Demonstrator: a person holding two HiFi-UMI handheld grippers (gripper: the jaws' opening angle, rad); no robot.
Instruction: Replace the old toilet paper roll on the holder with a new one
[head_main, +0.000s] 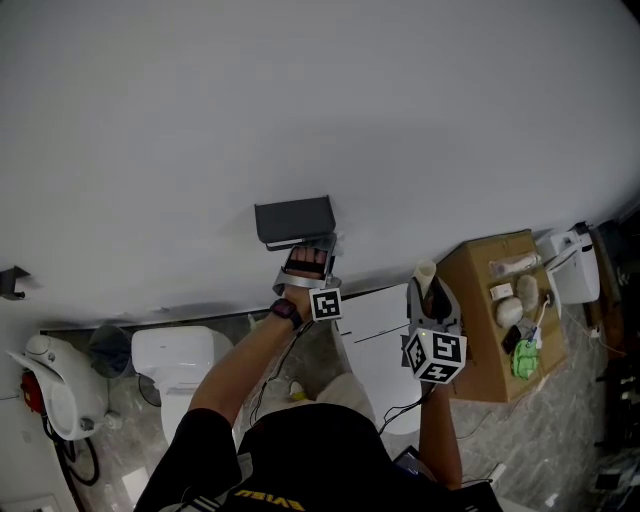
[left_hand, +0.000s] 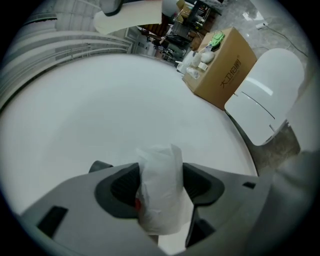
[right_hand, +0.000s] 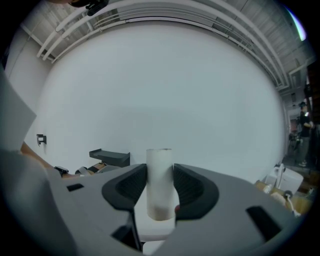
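Observation:
A dark grey paper holder (head_main: 293, 220) is fixed to the white wall, also in the right gripper view (right_hand: 110, 156). My left gripper (head_main: 306, 252) reaches up just beneath it. Its jaws (left_hand: 160, 172) are pressed on a new toilet paper roll (left_hand: 161, 190) in thin white wrapping. From the head view that roll is hidden by the gripper. To the right and lower, my right gripper (head_main: 428, 288) is shut on a pale empty cardboard tube (head_main: 426, 270), which stands upright between the pads (right_hand: 160, 182).
A cardboard box (head_main: 497, 310) with several small items on top stands at the right, beside a white unit (head_main: 575, 265). A white panel (head_main: 375, 335) leans below the wall. A toilet (head_main: 175, 365) and a round bin (head_main: 108, 350) are at the lower left.

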